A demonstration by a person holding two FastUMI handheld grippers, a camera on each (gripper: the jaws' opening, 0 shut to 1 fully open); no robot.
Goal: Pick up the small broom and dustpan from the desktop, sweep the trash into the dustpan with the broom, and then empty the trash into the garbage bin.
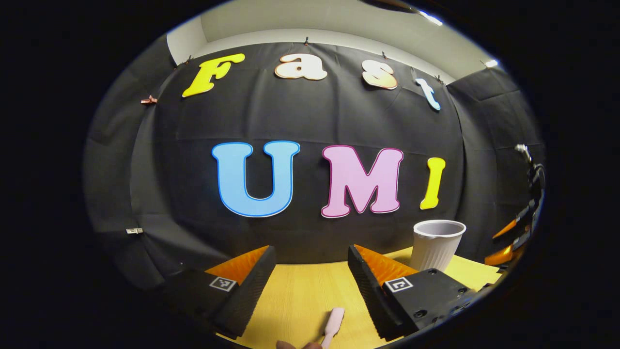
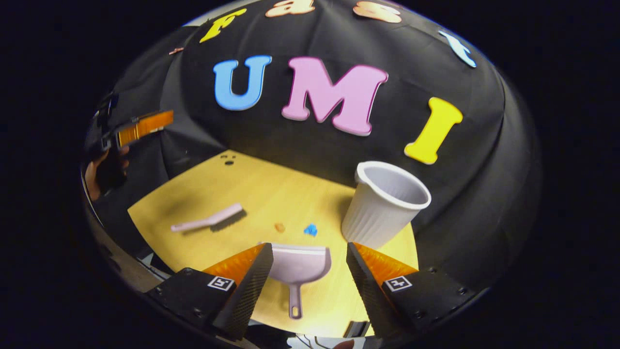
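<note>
In the right gripper view a pale pink broom [image 2: 208, 220] lies on the yellow desktop [image 2: 271, 194] at the left. A pale dustpan [image 2: 298, 264] lies flat just beyond my open right gripper [image 2: 310, 271], handle toward me. An orange scrap [image 2: 279, 227] and a blue scrap [image 2: 310, 230] lie ahead of the pan. The white ribbed bin [image 2: 385, 206] stands at the right. The left gripper [image 2: 140, 127] hangs above the desk's left edge, held by a hand. In the left gripper view my left gripper [image 1: 310, 281] is open, the broom's end [image 1: 333, 325] below it, the bin [image 1: 436, 245] at right.
The black cloth wall closes the desk at the back and right. Small dark holes [image 2: 227, 160] mark the desk's far corner. In the left gripper view the other gripper [image 1: 518, 232] shows at the far right edge.
</note>
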